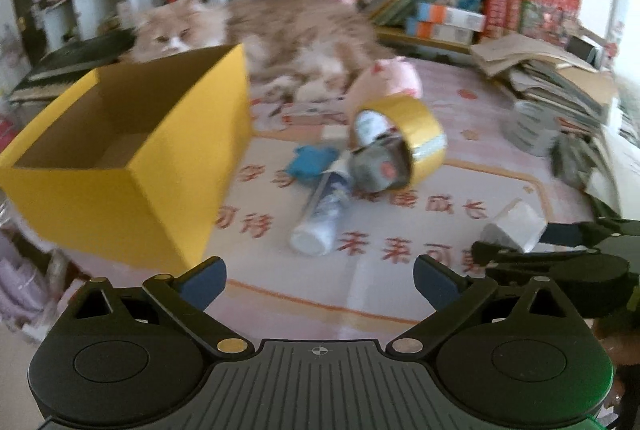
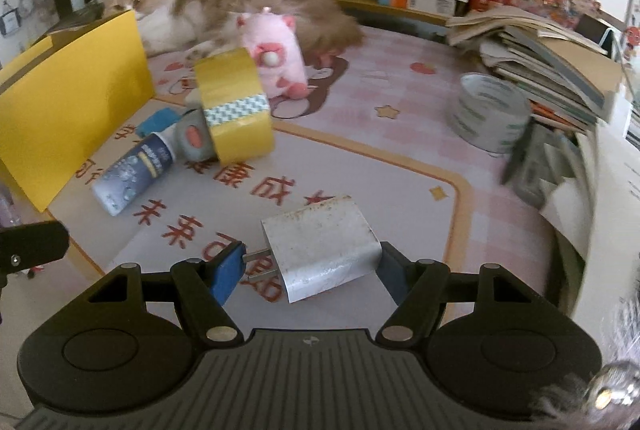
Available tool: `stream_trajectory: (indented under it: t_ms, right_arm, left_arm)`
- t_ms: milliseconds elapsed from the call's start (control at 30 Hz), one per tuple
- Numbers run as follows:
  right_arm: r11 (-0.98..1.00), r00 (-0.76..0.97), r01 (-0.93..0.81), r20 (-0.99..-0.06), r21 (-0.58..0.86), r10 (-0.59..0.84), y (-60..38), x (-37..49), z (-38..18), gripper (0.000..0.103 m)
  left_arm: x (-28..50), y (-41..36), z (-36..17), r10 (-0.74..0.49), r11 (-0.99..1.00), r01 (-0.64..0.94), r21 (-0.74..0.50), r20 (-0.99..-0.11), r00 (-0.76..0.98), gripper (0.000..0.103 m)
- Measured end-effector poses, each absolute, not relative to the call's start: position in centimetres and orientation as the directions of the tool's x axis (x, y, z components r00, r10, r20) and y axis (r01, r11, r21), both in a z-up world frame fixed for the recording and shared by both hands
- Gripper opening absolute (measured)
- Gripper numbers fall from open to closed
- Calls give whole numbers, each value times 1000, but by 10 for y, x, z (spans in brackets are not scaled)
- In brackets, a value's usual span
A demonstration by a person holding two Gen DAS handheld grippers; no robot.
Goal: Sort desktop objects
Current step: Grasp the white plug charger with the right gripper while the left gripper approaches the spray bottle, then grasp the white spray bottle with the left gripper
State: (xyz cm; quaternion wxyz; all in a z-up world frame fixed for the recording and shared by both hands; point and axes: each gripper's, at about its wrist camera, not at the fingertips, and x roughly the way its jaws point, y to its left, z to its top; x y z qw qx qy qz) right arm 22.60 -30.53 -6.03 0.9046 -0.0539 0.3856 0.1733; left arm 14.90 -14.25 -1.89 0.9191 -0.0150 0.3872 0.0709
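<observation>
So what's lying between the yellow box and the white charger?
In the right wrist view, a small bottle lies on the mat between the yellow box and the white charger; the rest is bare mat.

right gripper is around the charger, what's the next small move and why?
Probably close the right gripper on the white charger. It lies between the open fingers, prongs toward the left pad, and does not look clamped yet. The yellow box is open-topped to the left, a likely drop spot.
</observation>
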Motion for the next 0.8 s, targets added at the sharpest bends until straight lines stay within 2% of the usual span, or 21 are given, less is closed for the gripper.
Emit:
stream_trajectory:
  t_ms: [167,267,300,333,600,800]
  right_arm:
    - [936,642,-351,-720,30,264,-314,223,-60,68]
    - [935,639,-355,-721,31,267,-316,220,-60,68]
    - [933,636,-358,-723,35,271,-318,220,-60,68]
    - [931,632,-362,-725,38,275,-318,219,-60,68]
    - [917,630,-397,-711,50,312,-319,216,-57,68]
    - [905,607,-418,-716,82,345,-318,218,-57,68]
  left_arm:
    - [164,-149,-23,85,993,-120,3,-720,689,93]
    - [175,-152,-28,76,993,-118,-6,-732,678,80]
    - [179,-154,-30,74,994,-112,-2,-734,675,72]
    - [183,-156,-32,74,995,-104,5,-735,674,70]
    - [212,-153,-43,127,992,-102,79,-732,670,67]
    - [228,-141,-54,135,991,-107,86,-750,648,66]
